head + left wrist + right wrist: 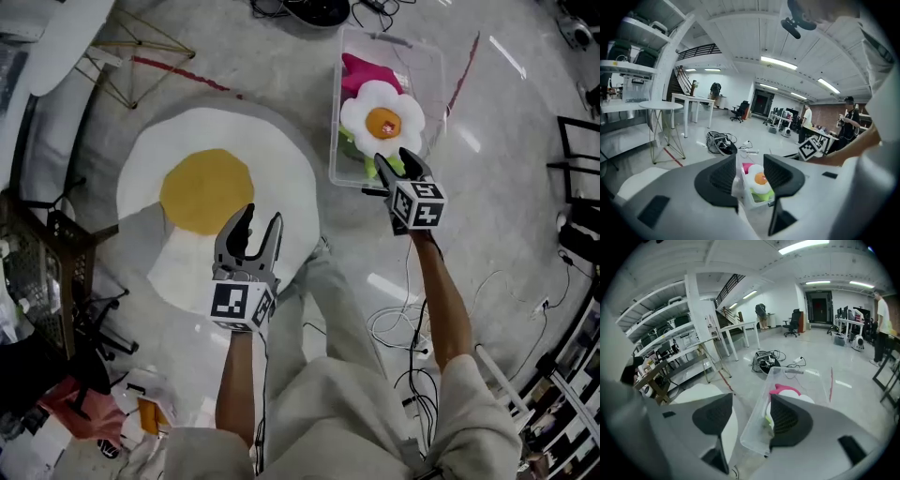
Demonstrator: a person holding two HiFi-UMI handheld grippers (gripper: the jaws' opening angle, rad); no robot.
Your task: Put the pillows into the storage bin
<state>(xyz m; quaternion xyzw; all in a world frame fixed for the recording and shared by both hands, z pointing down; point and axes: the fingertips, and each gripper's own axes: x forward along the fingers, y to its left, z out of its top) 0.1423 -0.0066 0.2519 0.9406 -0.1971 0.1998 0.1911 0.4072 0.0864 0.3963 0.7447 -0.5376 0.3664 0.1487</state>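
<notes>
A big fried-egg pillow [216, 197], white with a yellow yolk, lies flat on the floor. My left gripper [251, 230] hovers over its near right part, jaws open and empty. The clear storage bin [436, 66] stands to the right and holds a white flower pillow [382, 120] with an orange centre, plus a pink pillow [361, 70]. My right gripper [398, 161] is at the bin's near end, just above the flower pillow, open with nothing between its fingers. In the right gripper view the bin [759, 423] shows between the jaws. In the left gripper view the flower pillow [757, 180] shows in the gap.
A wire-legged round table [131, 56] stands beyond the egg pillow, with a red tape line [178, 70] on the floor. A dark wire rack [47, 253] is at the left. Loose cables [394, 323] lie by the person's right leg. People [806, 123] stand far back.
</notes>
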